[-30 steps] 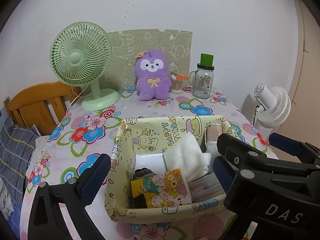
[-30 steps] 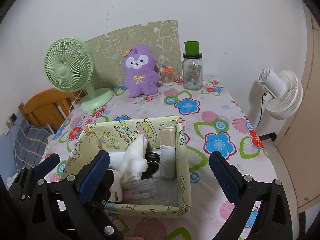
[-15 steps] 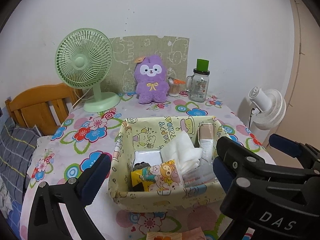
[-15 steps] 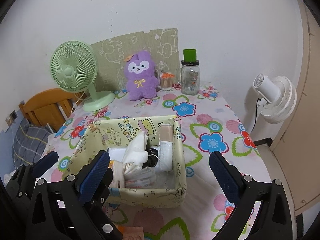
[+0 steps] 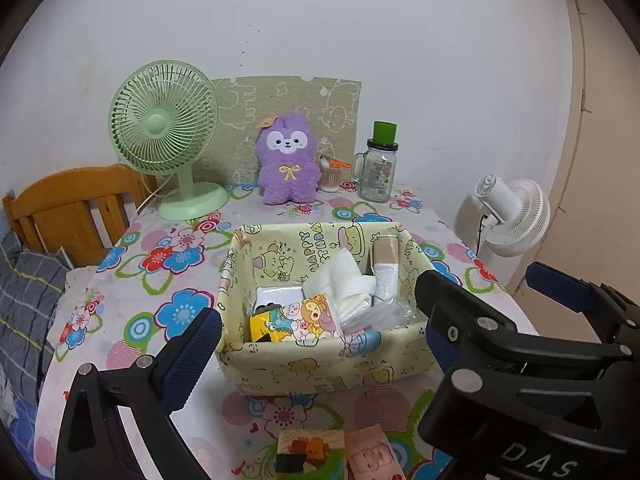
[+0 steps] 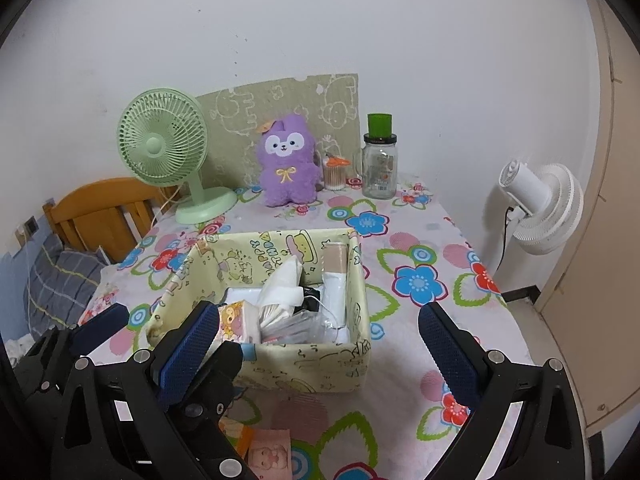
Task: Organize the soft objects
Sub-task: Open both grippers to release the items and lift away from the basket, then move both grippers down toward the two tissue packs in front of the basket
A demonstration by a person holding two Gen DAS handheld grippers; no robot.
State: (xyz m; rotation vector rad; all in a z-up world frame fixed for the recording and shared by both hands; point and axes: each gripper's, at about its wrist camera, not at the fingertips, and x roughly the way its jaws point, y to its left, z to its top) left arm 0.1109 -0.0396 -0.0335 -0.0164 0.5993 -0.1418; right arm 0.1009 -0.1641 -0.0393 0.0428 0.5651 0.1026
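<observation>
Wood shows first at my 9 o'clock: a slatted chair back [image 5: 76, 204] beside the tabletop [image 5: 132, 280], which wears a glossy flower-print cloth. At 11 o'clock stands a mint plastic fan [image 5: 166, 136] with a round wire cage, and next to it at 12 sits a fuzzy purple plush toy [image 5: 286, 164], upright and facing me. Right of that stands a glass jar [image 5: 378, 172] with a green cap. The soft-sided fabric box [image 5: 320, 364], pale yellow with cartoon print, sits mid-tabletop, its long axis running left to right. Inside it, a cartoon tissue pack [image 5: 298, 320] leans at the front, crumpled white cloth [image 5: 348, 284] rises in the middle, and a beige-and-white roll [image 5: 384, 268] lies pointing toward 12. My left hand-held gripper [image 5: 318, 342] is spread wide, holding nothing, in front of the box; my right hand-held gripper [image 6: 314, 344] is likewise spread and empty. Two flat packets [image 5: 336, 456] lie at 6 o'clock. A white fan [image 5: 514, 216] stands off the edge at 3.
</observation>
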